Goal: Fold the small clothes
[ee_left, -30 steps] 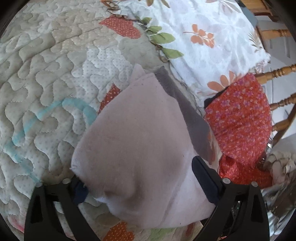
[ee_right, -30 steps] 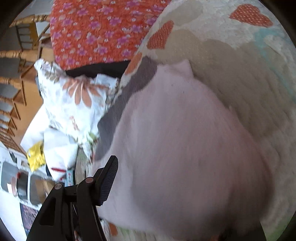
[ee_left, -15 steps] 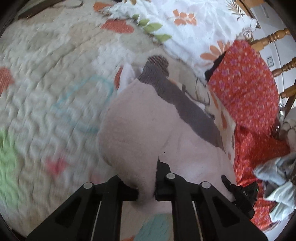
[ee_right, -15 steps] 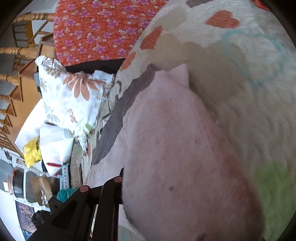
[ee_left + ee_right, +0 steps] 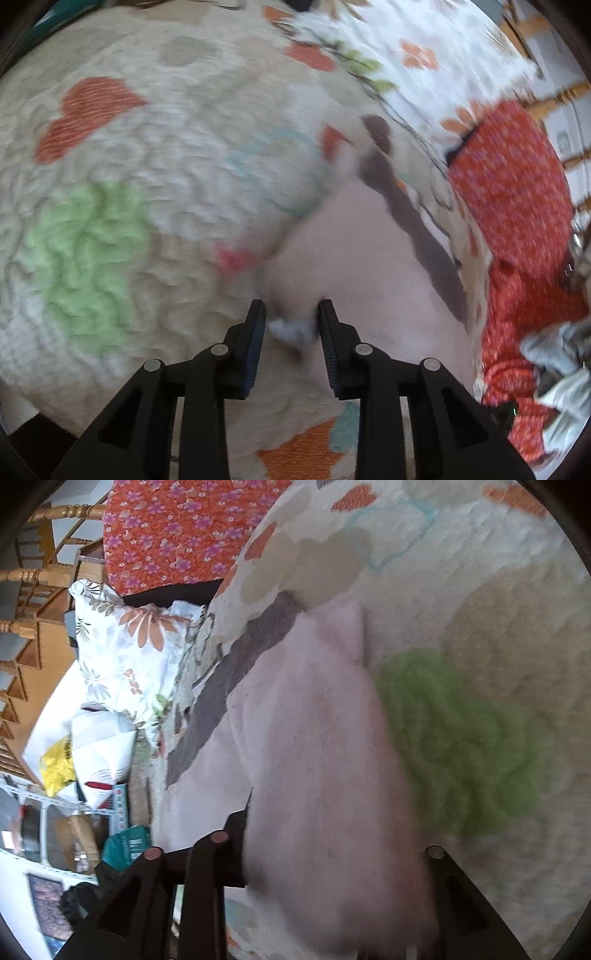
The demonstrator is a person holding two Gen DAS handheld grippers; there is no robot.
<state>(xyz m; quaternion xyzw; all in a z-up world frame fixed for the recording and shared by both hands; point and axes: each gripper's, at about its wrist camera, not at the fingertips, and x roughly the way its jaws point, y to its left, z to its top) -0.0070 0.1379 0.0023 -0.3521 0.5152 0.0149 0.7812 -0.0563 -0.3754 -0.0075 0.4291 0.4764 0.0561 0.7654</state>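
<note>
A pale pink garment [image 5: 362,258] with a grey band [image 5: 417,229] lies on a quilted bed cover [image 5: 147,155]. In the left wrist view my left gripper [image 5: 291,325] stands with its jaws a little apart, and a bunched edge of the pink cloth sits between them. In the right wrist view the same garment [image 5: 317,746] drapes over my right gripper [image 5: 332,853] and hides its right finger. The left finger [image 5: 236,834] shows beside the cloth. The cloth seems held between the fingers. Both views are blurred.
A white floral pillow [image 5: 424,48] and a red floral cloth [image 5: 517,206] lie at the quilt's far right edge. Crumpled grey clothes [image 5: 554,350] sit at the right. Wooden chairs [image 5: 33,576], bags and clutter [image 5: 85,753] stand beyond the bed.
The left gripper has opened slightly and pulled back towards the garment's near edge. The garment has dropped lower onto the quilt. The right gripper has moved along with the cloth.
</note>
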